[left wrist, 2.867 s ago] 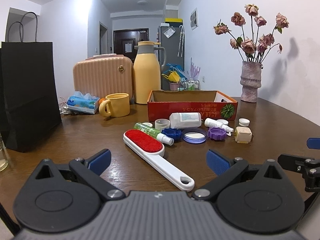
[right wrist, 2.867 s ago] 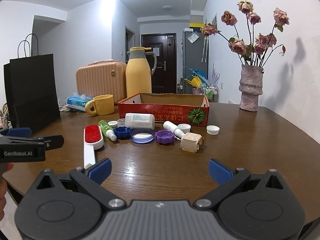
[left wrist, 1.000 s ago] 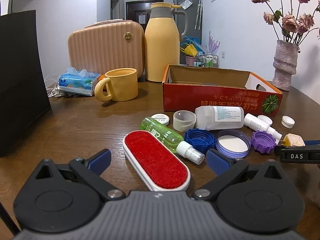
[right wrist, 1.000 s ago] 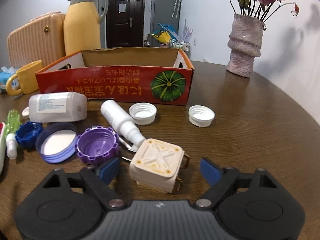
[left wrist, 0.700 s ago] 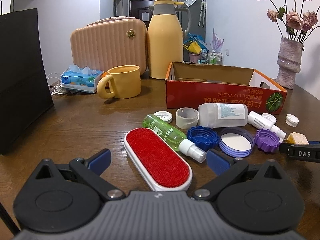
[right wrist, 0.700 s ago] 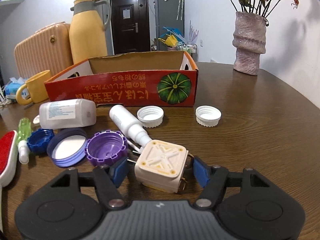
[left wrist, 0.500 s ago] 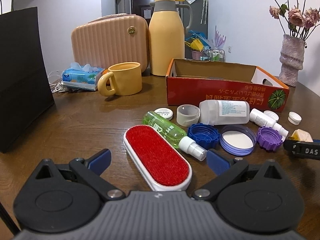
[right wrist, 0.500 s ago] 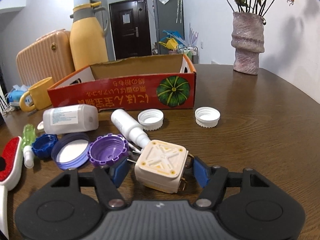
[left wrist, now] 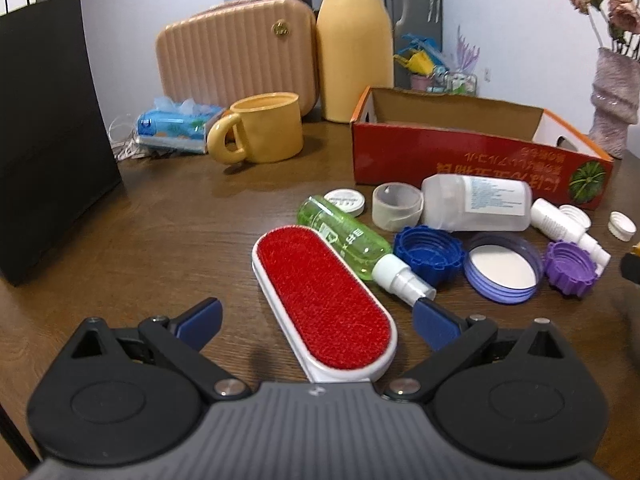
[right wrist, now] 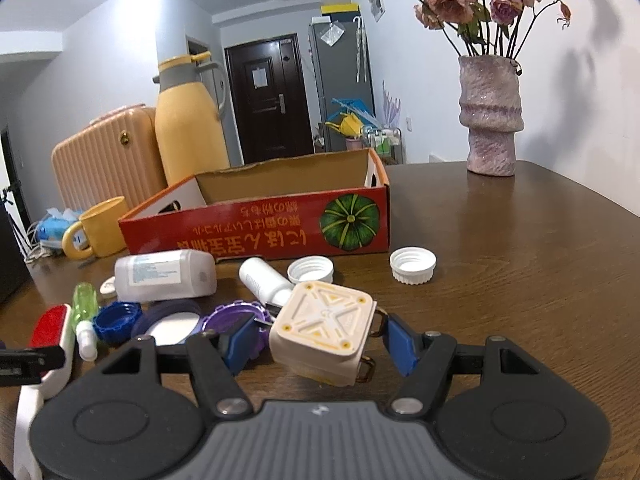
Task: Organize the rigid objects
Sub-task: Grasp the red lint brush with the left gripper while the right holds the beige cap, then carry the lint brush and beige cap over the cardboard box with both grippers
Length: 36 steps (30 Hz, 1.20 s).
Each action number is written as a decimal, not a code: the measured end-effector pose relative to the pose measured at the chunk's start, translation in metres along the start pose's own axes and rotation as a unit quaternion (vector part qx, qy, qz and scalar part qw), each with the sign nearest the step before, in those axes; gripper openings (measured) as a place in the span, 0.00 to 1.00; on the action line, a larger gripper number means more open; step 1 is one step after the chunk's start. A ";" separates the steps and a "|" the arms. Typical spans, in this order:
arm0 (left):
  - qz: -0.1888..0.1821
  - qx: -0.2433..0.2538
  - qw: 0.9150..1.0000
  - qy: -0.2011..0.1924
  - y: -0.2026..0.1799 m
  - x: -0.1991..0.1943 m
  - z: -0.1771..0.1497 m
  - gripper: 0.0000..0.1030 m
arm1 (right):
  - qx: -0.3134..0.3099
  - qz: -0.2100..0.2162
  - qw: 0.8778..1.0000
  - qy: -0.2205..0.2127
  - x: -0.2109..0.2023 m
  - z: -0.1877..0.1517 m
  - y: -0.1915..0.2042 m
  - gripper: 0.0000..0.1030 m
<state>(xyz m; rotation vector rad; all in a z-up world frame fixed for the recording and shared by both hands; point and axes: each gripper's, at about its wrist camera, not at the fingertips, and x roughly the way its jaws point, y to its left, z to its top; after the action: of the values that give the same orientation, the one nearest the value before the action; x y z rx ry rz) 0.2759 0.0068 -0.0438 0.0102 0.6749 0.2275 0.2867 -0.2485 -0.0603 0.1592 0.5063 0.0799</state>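
My right gripper point(right wrist: 320, 340) is shut on a cream square box point(right wrist: 324, 328), held tilted just above the table. Behind it stands the open red cardboard box point(right wrist: 256, 220). My left gripper point(left wrist: 316, 318) is open, its blue pads on either side of the red lint brush point(left wrist: 320, 296) without touching it. Beside the brush lie a green spray bottle point(left wrist: 348, 240), a blue cap point(left wrist: 428, 252), a lavender lid point(left wrist: 502, 268), a purple cap point(left wrist: 570, 268), a white bottle point(left wrist: 476, 202) and a small white bottle point(right wrist: 264, 280).
A yellow mug point(left wrist: 260, 128), a yellow thermos point(left wrist: 354, 48), a peach case point(left wrist: 236, 52) and a tissue pack point(left wrist: 176, 126) stand at the back. A black bag point(left wrist: 44, 120) stands left. A vase point(right wrist: 490, 116) stands at the far right. Two white caps point(right wrist: 412, 264) lie near the box.
My right gripper closed on the cream box and raised it, tilted, off the table. My left gripper came in closer and lower, and the lint brush now lies between its fingers.
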 end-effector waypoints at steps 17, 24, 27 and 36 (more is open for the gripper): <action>0.058 -0.025 0.997 0.047 0.003 0.033 0.004 0.95 | 0.001 0.007 1.000 -0.001 -0.001 -0.003 0.002 0.66; 0.015 -0.029 0.999 0.041 0.021 0.029 0.003 0.65 | 0.004 0.007 1.000 0.003 0.000 -0.004 0.001 0.66; -0.004 -0.038 0.998 0.044 0.028 0.027 0.001 0.61 | 0.002 0.008 1.000 0.004 0.001 -0.004 0.001 0.66; -0.031 -0.035 0.998 0.042 0.038 0.021 -0.003 0.59 | -0.006 0.011 1.000 0.007 0.003 -0.005 0.005 0.66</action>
<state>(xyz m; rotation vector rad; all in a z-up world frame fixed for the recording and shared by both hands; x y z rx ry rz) 0.2819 0.0482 -0.0554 -0.0879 0.7499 0.1934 0.2868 -0.2429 -0.0649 0.1515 0.5180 0.1049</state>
